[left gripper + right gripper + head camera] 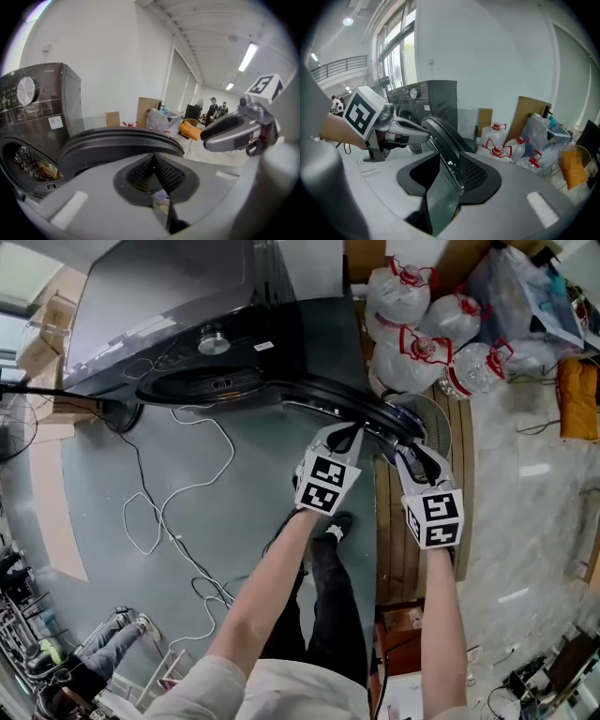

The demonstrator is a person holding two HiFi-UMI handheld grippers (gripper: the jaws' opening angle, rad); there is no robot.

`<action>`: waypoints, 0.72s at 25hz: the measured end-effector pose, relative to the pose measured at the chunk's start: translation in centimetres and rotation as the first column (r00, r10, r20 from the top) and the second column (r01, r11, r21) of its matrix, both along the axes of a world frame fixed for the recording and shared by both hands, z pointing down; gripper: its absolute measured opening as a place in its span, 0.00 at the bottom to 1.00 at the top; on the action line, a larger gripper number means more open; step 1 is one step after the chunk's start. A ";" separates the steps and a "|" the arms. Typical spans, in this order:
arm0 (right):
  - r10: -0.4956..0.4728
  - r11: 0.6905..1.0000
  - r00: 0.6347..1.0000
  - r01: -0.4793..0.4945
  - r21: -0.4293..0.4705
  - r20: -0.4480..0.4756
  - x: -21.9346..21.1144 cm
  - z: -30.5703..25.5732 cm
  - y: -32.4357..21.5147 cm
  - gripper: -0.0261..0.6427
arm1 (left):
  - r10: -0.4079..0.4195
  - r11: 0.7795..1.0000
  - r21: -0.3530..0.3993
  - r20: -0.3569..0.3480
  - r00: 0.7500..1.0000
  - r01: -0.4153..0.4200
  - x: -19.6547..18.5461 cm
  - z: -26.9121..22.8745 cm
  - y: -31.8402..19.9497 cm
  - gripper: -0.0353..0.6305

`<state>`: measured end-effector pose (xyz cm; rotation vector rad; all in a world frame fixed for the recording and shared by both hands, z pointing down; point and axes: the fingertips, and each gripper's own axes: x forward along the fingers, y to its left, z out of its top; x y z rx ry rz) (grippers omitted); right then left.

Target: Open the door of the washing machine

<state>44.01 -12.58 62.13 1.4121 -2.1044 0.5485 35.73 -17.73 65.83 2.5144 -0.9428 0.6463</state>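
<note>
No words or numbers can be read. A white sticker (55,122) is stuck on the front of the washing machine (42,93), but its print is too small. A tiny brand word (48,70) on its top edge is blurred too. Only black and white squares are shown on one marker cube (327,482) and the other marker cube (433,517).

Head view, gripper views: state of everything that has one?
door: swung open
drum: laundry inside
left claw: shut, tips at the door's rim
right claw: shut on door
jugs: red caps on
</note>
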 end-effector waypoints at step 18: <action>0.121 0.990 0.957 -0.135 0.037 0.265 -19.4 -11.8 11.4 0.22 | -0.239 0.966 0.094 -0.038 0.970 0.242 -28.0 -15.3 11.8 0.14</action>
